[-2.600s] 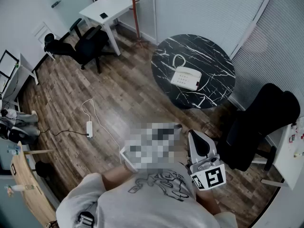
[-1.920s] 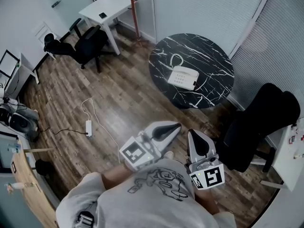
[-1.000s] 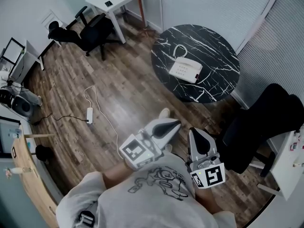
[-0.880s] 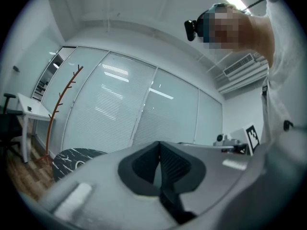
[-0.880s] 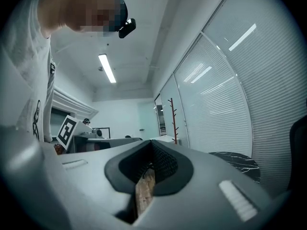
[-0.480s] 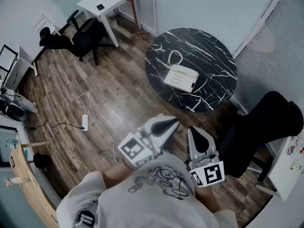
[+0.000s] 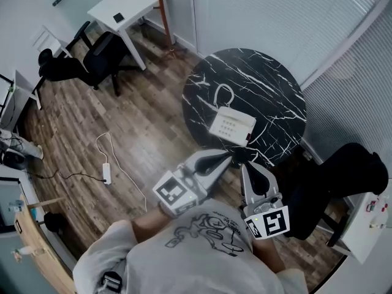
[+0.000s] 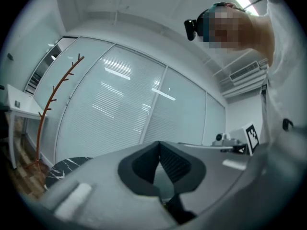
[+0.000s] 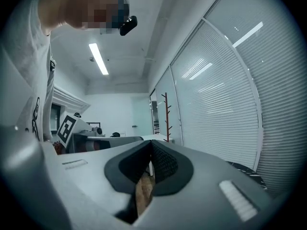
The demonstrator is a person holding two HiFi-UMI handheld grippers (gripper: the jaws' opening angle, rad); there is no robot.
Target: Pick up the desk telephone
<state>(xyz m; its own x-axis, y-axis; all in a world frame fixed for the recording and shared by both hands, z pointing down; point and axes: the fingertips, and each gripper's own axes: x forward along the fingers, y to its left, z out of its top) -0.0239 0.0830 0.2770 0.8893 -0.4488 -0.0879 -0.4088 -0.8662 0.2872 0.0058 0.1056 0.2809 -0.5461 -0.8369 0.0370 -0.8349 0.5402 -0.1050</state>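
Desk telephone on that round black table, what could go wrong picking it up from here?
1. Both the left claw and the right claw are shut; unless they open first, they may just shove the desk telephone across the smooth round table.
2. Its cord lies looped on the table beyond it and could drag or snag as the phone lifts.
3. The black office chair stands close on the right and might crowd that arm.
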